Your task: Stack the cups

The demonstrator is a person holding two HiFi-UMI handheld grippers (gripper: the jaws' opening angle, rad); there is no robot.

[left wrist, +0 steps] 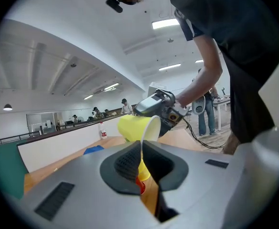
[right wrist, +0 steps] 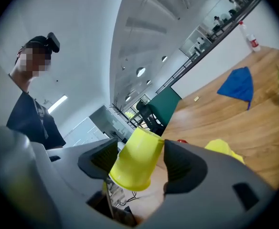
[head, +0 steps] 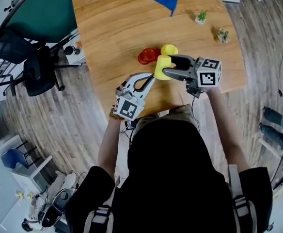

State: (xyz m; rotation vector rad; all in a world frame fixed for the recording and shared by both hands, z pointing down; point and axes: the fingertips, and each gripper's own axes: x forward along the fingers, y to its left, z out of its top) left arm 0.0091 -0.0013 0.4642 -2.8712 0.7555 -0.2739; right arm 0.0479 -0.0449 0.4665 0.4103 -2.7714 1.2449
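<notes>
Slip risk: The right claw (head: 168, 66) is spread wide and pinches 1 yellow cup (right wrist: 134, 165) by its smooth, sloping sides. I think the cup could slide out, drop and roll toward the near edge of the table (head: 107, 28).
Squash risk: The cup looks thin and light. A harder squeeze could bend it, and then it would not fit well on another cup.
Bump risk: The red cup (head: 147, 56) and the other yellow cup (head: 169, 49) sit just beside the held one. A quick swing could knock them over or push them away.
Miss risk: The held cup is tipped on its side. If it comes down still tipped, I think its rim will catch and not slide over the next cup.
Left claw: The left claw (left wrist: 141, 149) is pressed together with nothing in it. It waits near the table's near edge, close to the held cup.
Held cup look: Bright yellow and plain, with a wide mouth and a small bottom. Its bottom points back into the right claw.
Held cup place: Up in the air, between the table's middle and its near edge.
Other cups: Both rest near the table's middle. I cannot tell which way up they sit.
</notes>
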